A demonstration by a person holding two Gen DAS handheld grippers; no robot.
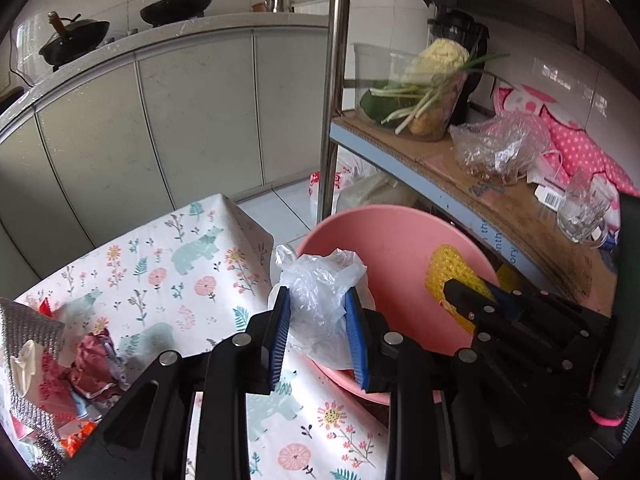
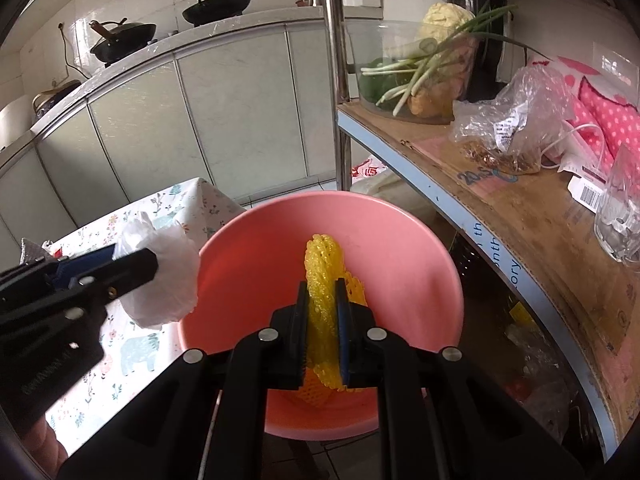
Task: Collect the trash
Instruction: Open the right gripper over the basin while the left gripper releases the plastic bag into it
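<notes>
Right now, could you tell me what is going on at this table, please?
A person is collecting trash with two handheld grippers. The left gripper holds a crumpled clear plastic bag at the edge of the pink basin. The right gripper has its fingers closed on a yellow foam net over the inside of the basin. More wrappers lie on the floral tablecloth.

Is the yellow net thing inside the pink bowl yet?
Partly in. The yellow foam net hangs down inside the pink bowl, but the right gripper is shut on it; whether it touches the bottom, cannot tell.
</notes>
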